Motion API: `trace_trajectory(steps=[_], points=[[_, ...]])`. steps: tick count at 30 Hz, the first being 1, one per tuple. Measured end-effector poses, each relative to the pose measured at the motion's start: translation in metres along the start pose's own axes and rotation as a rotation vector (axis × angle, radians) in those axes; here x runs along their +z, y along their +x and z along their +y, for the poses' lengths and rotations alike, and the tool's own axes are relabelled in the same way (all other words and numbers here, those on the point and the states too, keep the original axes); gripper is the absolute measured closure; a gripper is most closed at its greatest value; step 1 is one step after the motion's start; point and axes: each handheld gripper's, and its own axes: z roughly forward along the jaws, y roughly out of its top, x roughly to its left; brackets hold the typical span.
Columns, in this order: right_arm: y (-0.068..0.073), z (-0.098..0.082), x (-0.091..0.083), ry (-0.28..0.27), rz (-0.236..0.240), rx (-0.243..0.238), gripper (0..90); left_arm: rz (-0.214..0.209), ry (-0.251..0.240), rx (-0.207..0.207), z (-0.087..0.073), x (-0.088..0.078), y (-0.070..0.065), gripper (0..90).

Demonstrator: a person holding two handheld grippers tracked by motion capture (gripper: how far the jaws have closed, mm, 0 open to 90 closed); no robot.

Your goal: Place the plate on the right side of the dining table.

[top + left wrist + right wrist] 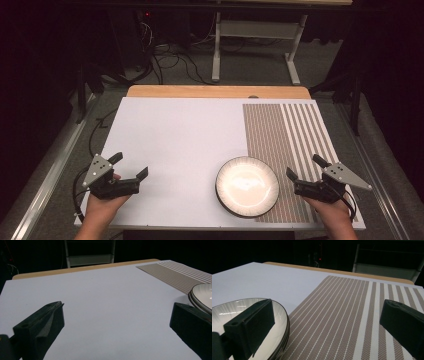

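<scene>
On the white counter (175, 140) a round plate (247, 186) with a dark rim lies at about 5 o'clock, half on the brown striped placemat (285, 145) which covers the right side. The left gripper (131, 166) is held at 8 o'clock, well apart from the plate, its jaws spread wide with nothing between them. The right gripper (306, 167) is at 4 o'clock, just beside the plate's right edge, also released and empty
</scene>
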Motion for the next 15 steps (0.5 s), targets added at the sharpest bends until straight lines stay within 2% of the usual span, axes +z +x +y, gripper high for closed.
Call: trace_trajectory(steps=[5, 15], points=[[0.0033, 0.0018, -0.0015, -0.008, 0.006, -0.001, 0.7, -0.008, -0.017, -0.003, 0.0014, -0.0013, -0.0037, 0.5], [0.0055, 0.002, 0.0005, -0.001, 0.019, -0.005, 0.7, -0.015, -0.009, -0.008, 0.0008, -0.0008, -0.0046, 0.5]])
